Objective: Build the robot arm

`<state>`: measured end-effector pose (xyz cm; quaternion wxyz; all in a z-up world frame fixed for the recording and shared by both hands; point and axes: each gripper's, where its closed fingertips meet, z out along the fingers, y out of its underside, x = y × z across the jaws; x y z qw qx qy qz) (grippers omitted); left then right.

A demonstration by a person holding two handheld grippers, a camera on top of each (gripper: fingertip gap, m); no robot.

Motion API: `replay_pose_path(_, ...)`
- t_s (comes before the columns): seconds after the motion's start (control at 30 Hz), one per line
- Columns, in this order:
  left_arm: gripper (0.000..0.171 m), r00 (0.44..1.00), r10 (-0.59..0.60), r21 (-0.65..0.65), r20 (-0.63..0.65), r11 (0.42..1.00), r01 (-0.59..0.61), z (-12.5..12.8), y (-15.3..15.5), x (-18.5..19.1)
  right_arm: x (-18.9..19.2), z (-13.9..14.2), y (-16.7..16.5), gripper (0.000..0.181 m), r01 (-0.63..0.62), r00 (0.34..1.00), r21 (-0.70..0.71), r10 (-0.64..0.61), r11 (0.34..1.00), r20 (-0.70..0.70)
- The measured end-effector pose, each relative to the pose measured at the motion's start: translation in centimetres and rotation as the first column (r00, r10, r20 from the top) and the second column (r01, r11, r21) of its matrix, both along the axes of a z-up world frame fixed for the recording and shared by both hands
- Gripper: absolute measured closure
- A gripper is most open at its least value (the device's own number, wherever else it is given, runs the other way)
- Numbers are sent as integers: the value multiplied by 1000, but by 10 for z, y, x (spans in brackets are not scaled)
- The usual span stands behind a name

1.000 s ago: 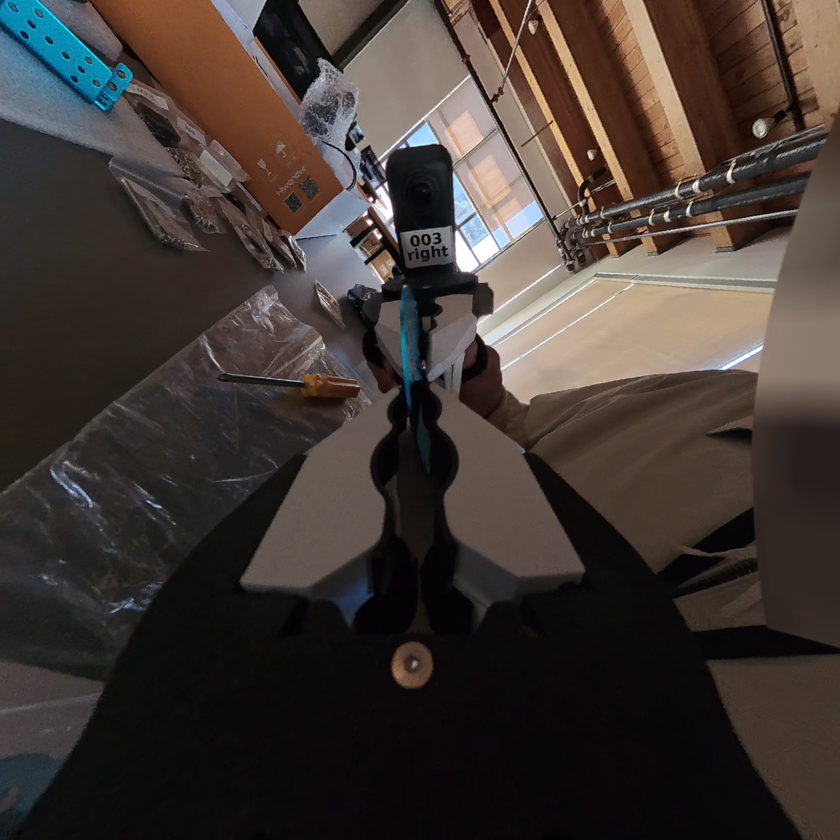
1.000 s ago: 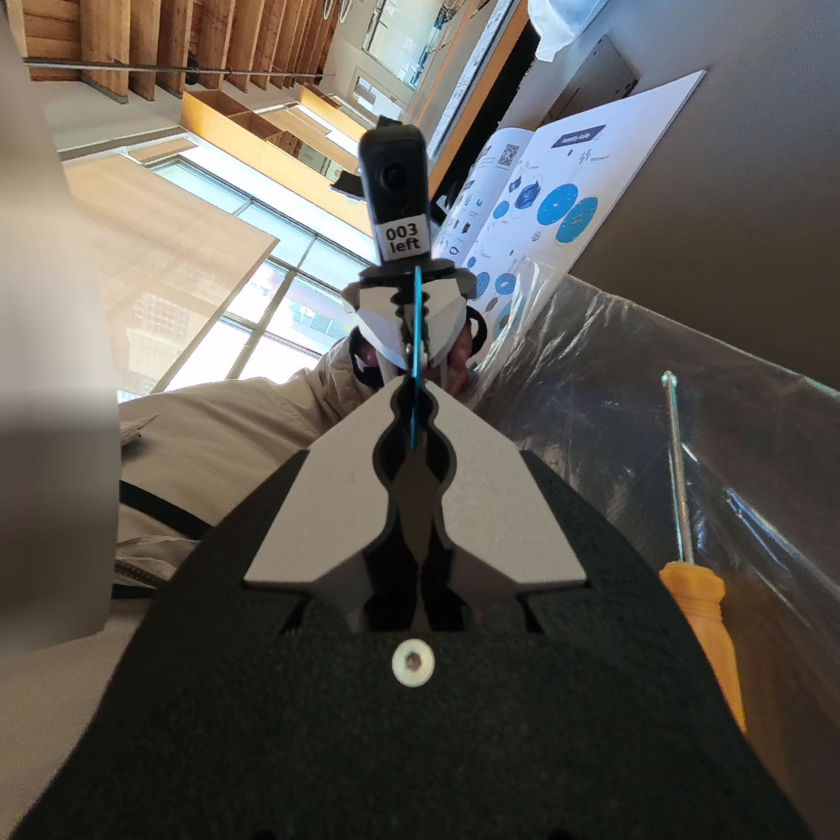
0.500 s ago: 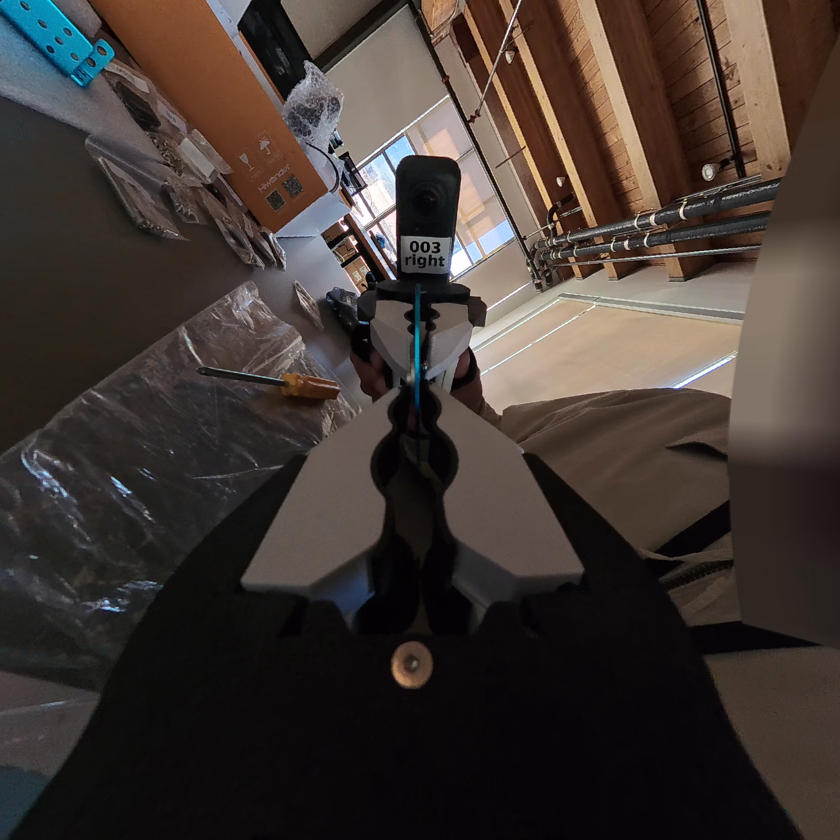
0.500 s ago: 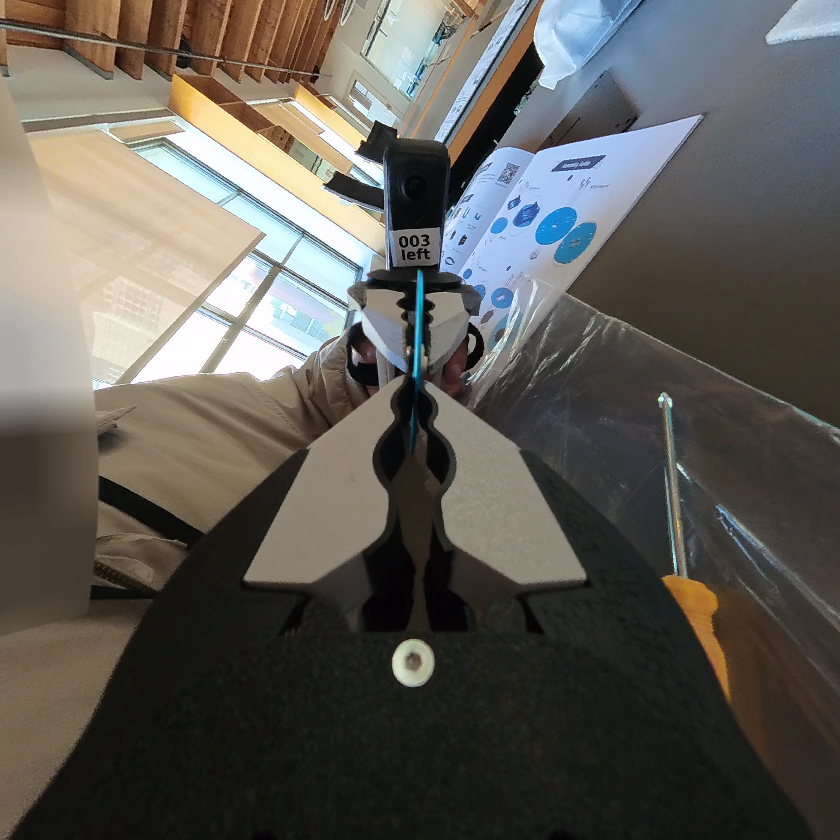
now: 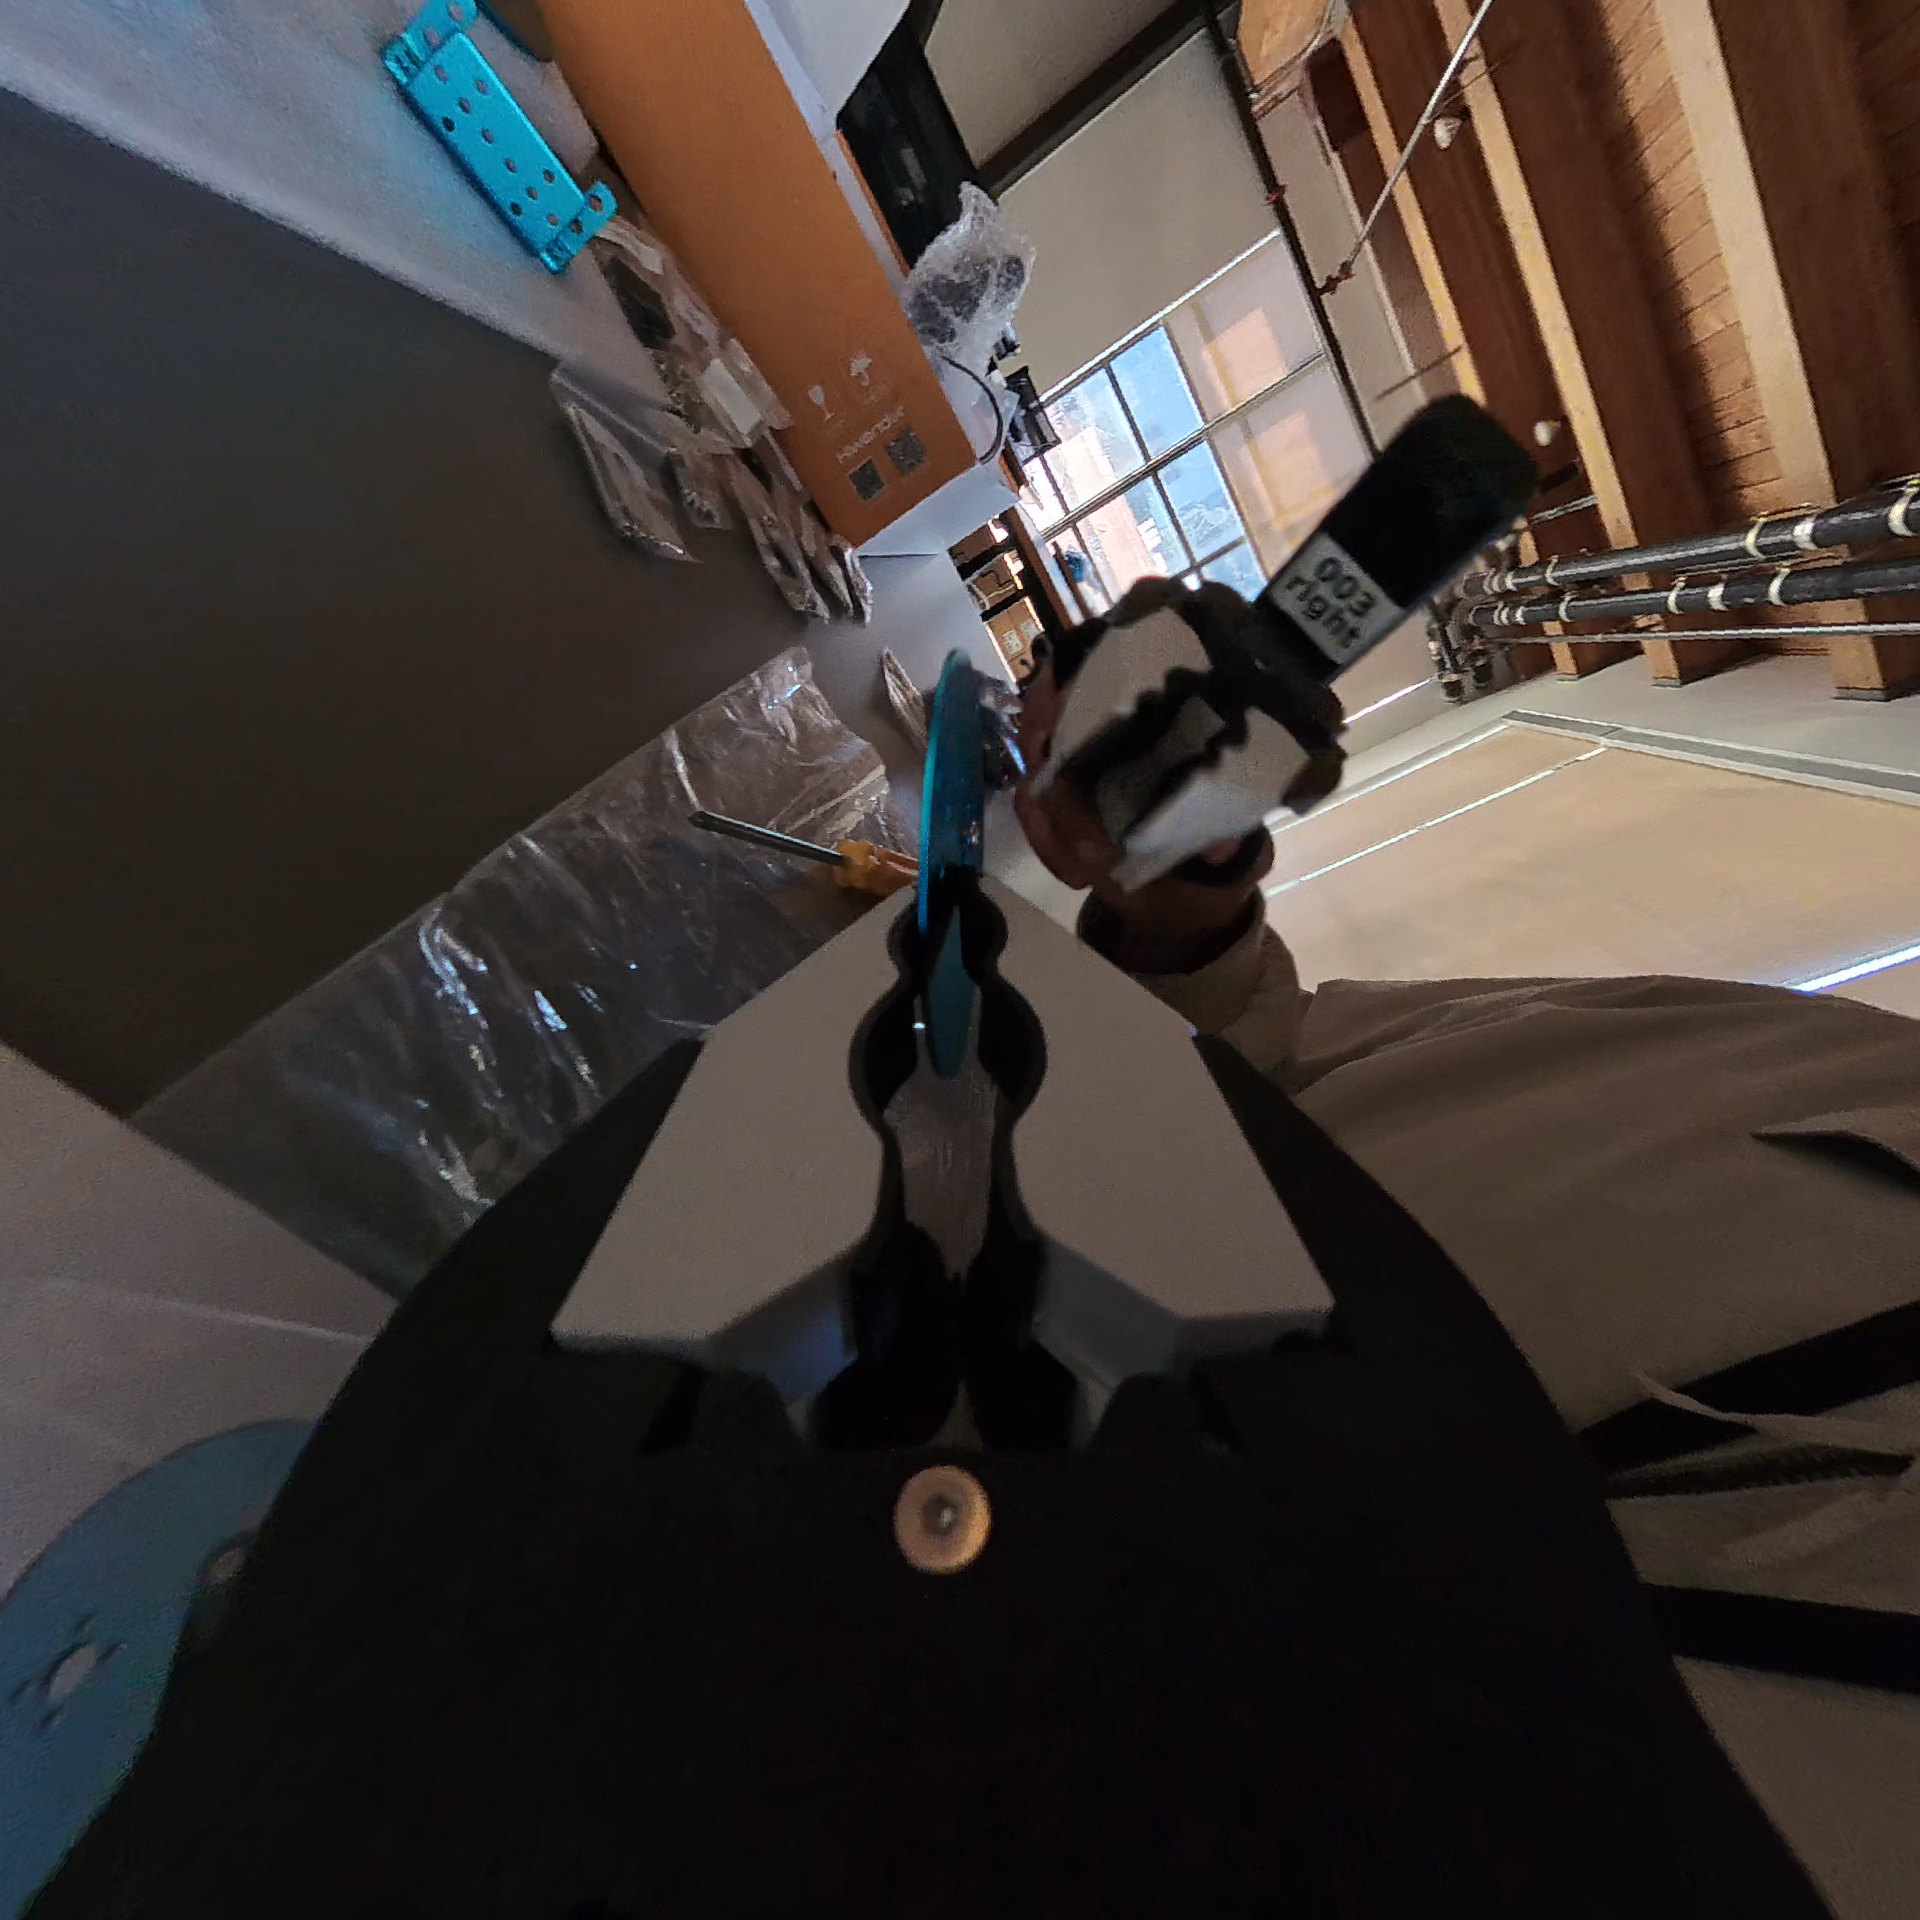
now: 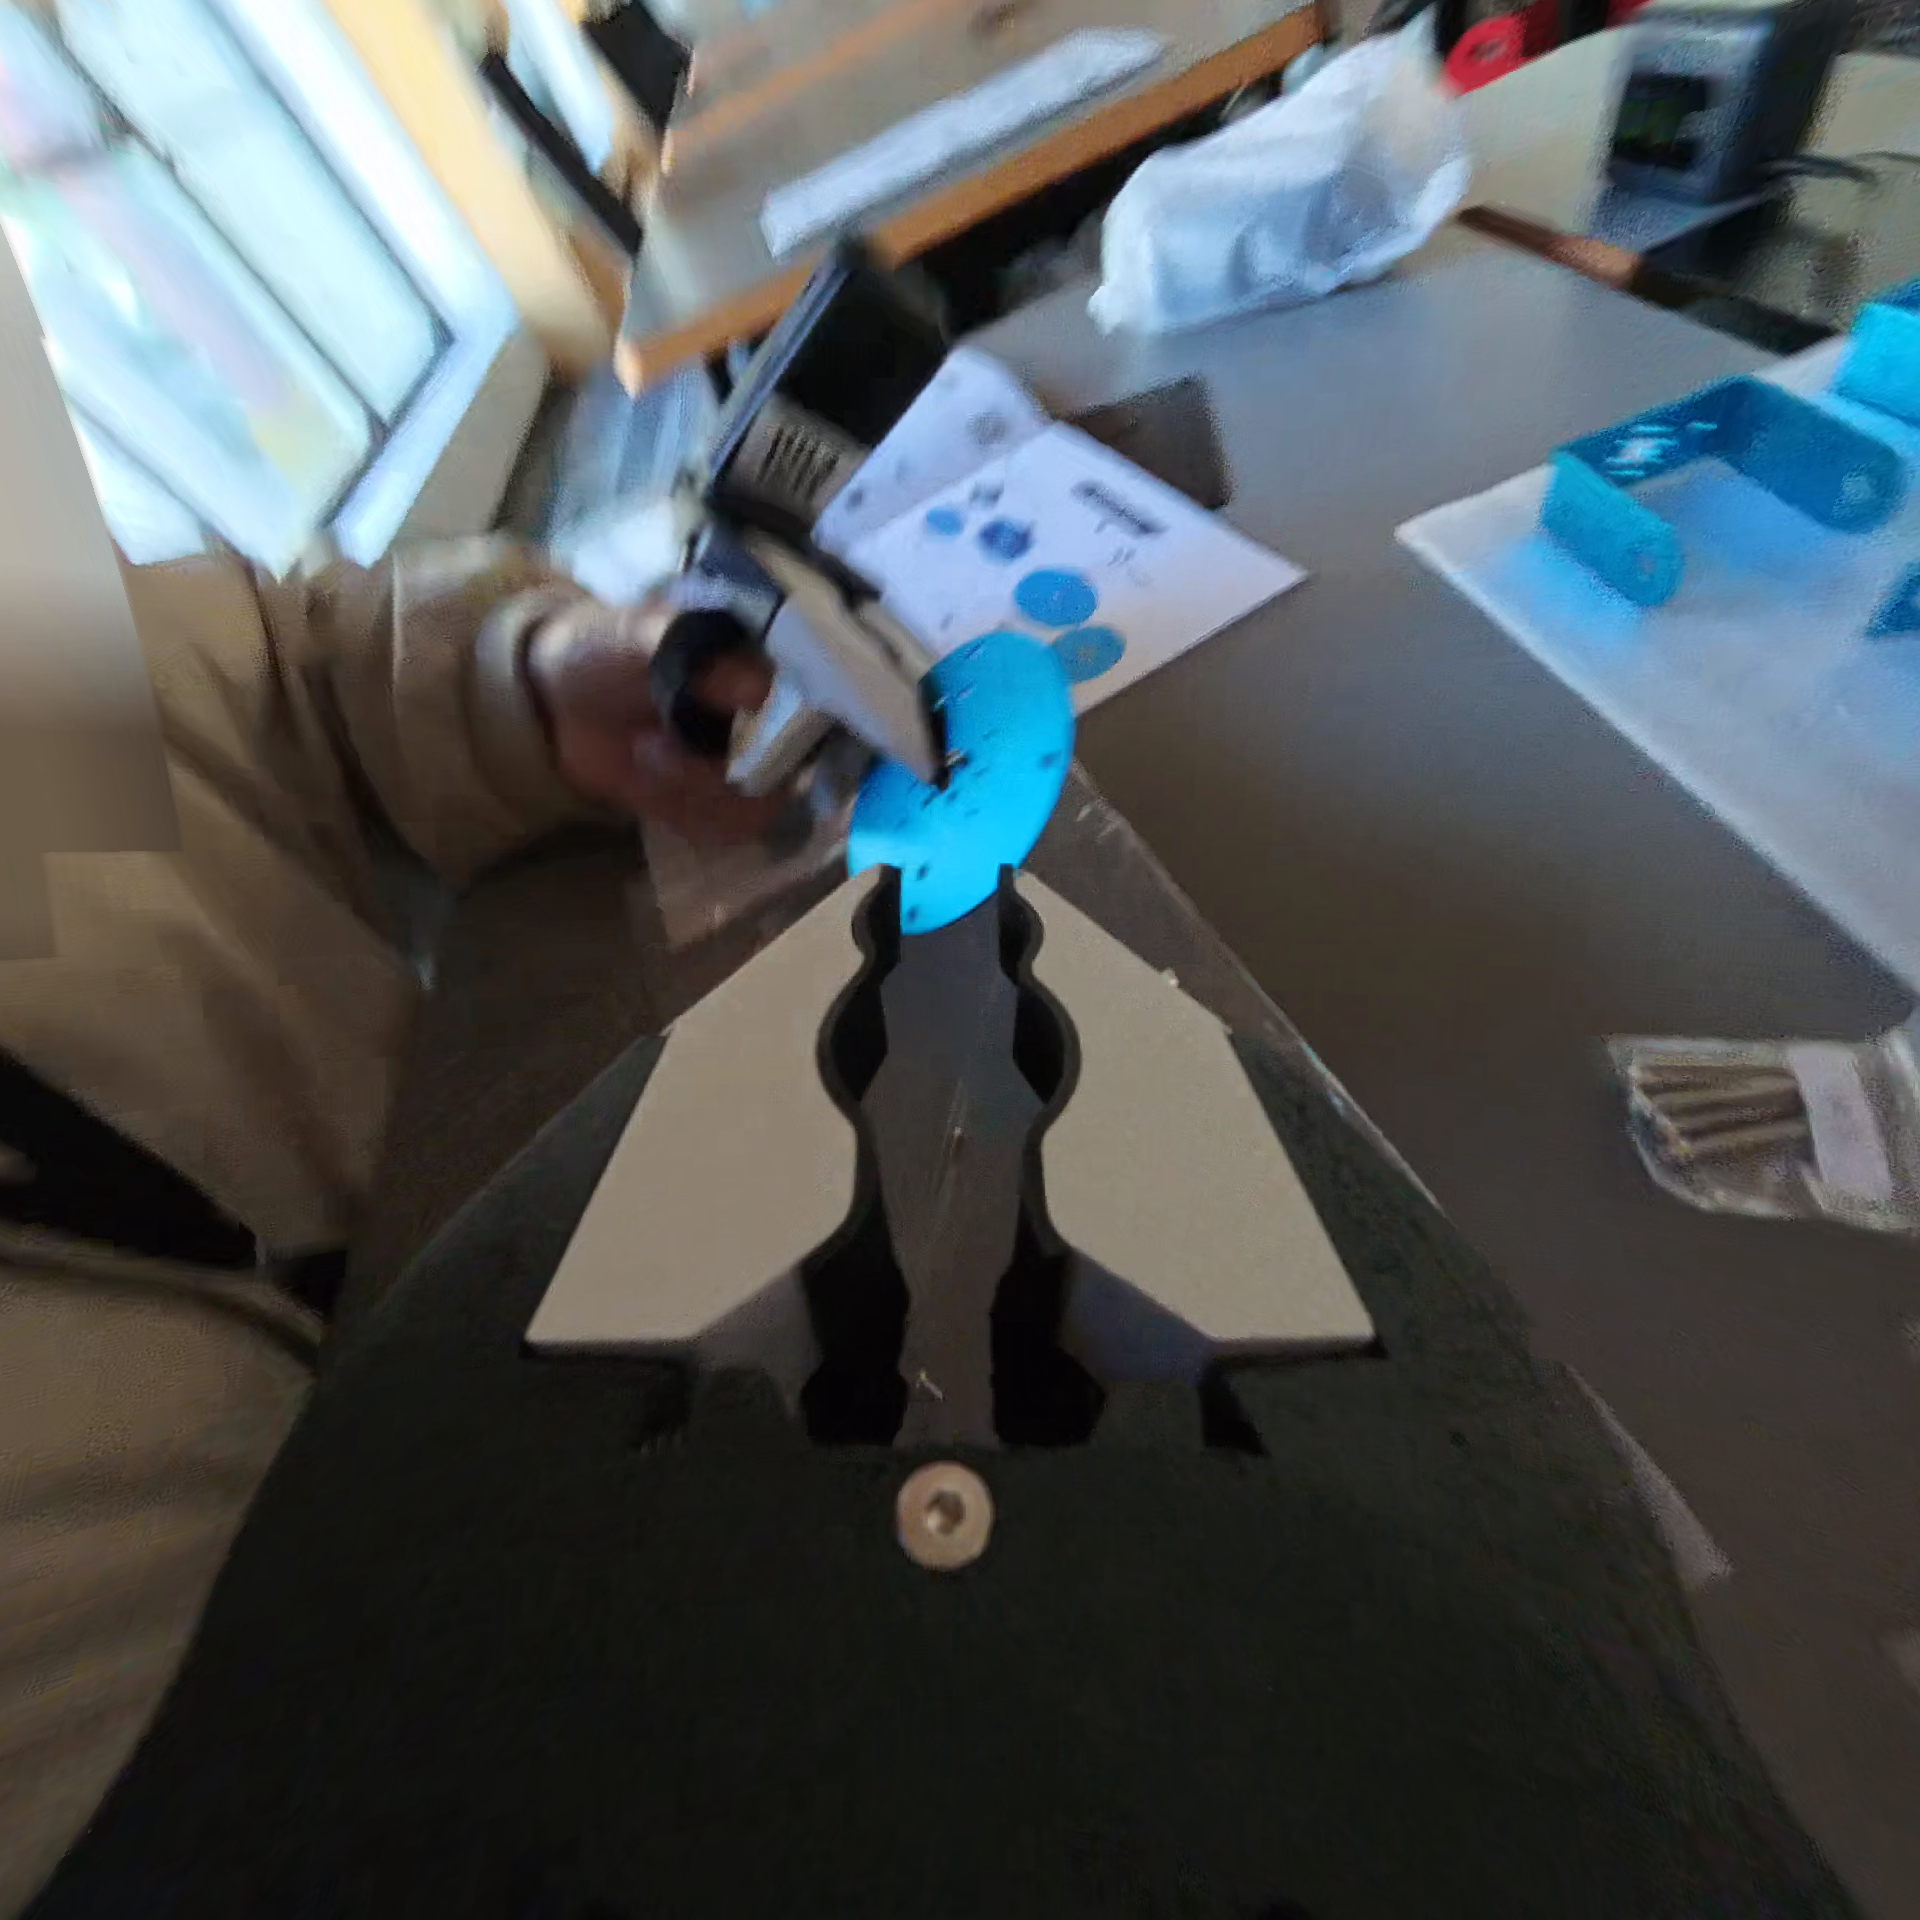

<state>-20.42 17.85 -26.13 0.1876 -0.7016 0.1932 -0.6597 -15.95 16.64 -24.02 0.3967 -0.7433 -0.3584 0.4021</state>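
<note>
Where the left gripper closes its grey fingers together, it clamps the edge of a thin blue disc, seen edge-on in the left wrist view and standing up from the fingertips, held in the air above the dark table. Seen from the right wrist view, the same disc shows its flat face, round, bright blue and dotted with small holes, with the left gripper biting it from the upper left; that view is blurred by motion. Just below the disc sits the right gripper, fingers apart with a clear gap between them, the disc's lower edge at the mouth of that gap; contact cannot be confirmed. From the left wrist view the right gripper appears tilted to the right of the disc, its jaws parted, gripped by a hand in a beige sleeve. A second hand, also beige-sleeved, carries the left gripper in from the left. Beneath the disc lies a sheet of clear plastic wrap with an orange-handled screwdriver on it. An open instruction leaflet lies on the table behind the disc. Farther off are a blue perforated plate, blue brackets on a white sheet, small bags of hardware, a bag of screws and an orange box.
</note>
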Motion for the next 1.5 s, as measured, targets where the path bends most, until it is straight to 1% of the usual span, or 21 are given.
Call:
replay_pose_path(0.07,168,999,27,27,-30,999,-26,-1,3,-3,-15,-13,-22,156,-119,984,27,114,993,136)
replay_pose_path(0.1,168,999,39,35,-38,999,-38,1,3,-6,-20,-23,-29,158,-149,970,9,144,989,195)
replay_pose_path(0.13,168,997,58,43,-42,998,-56,5,1,-11,-25,-34,-36,166,-172,954,-15,170,985,248)
replay_pose_path(0.17,168,995,84,67,-55,994,-81,8,-2,-17,-31,-42,-43,171,-203,940,-35,205,979,273)
replay_pose_path(0.23,168,980,169,144,-108,978,-153,10,-7,-36,-41,-52,-56,172,-248,925,-69,257,966,280)
replay_pose_path(0.3,168,958,257,188,-131,955,-230,12,-15,-56,-47,-59,-58,171,-262,916,-42,262,964,303)
replay_pose_path(0.33,168,948,293,187,-126,945,-268,13,-21,-65,-48,-63,-59,170,-276,903,-29,269,961,334)
replay_pose_path(0.4,168,932,348,164,-106,930,-329,12,-33,-77,-48,-74,-60,170,-306,866,-13,284,952,412)
replay_pose_path(0.47,168,913,400,135,-85,912,-387,9,-43,-86,-49,-81,-60,170,-319,849,6,283,948,447)
replay_pose_path(0.57,168,894,443,101,-69,895,-435,3,-52,-89,-48,-85,-56,171,-309,846,17,266,951,462)
replay_pose_path(0.7,167,880,472,94,-59,880,-465,0,-56,-87,-39,-93,-60,171,-331,809,-6,287,944,513)
replay_pose_path(0.77,168,877,474,123,-75,878,-464,0,-57,-84,-18,-89,-58,170,-311,783,-6,260,950,566)
replay_pose_path(0.8,168,876,474,143,-87,876,-460,-1,-57,-83,-5,-81,-60,171,-302,792,-11,257,953,554)
replay_pose_path(0.87,168,876,471,181,-106,875,-449,-1,-57,-80,18,-69,-69,175,-263,832,-24,239,965,501)
replay_pose_path(0.93,168,881,459,200,-113,879,-432,0,-55,-74,44,-74,-73,175,-191,827,-25,175,981,535)
replay_pose_path(1.0,168,894,433,205,-112,891,-406,2,-53,-64,60,-84,-72,175,-125,804,21,89,992,588)
replay_pose_path(1.07,168,906,407,216,-113,900,-377,4,-50,-53,60,-84,-72,176,-86,805,55,37,995,592)
replay_pose_path(1.2,168,914,388,240,-122,905,-352,8,-46,-42,48,-85,-73,174,-77,820,16,54,997,569)
replay_pose_path(1.27,168,911,393,240,-123,903,-357,9,-45,-42,50,-92,-71,171,-61,810,-2,51,998,585)
replay_pose_path(1.37,168,902,413,228,-125,897,-379,7,-43,-46,49,-90,-70,174,-51,826,28,27,998,563)
replay_pose_path(1.5,168,900,419,195,-121,899,-393,4,-42,-49,48,-92,-69,173,-36,830,29,13,999,558)
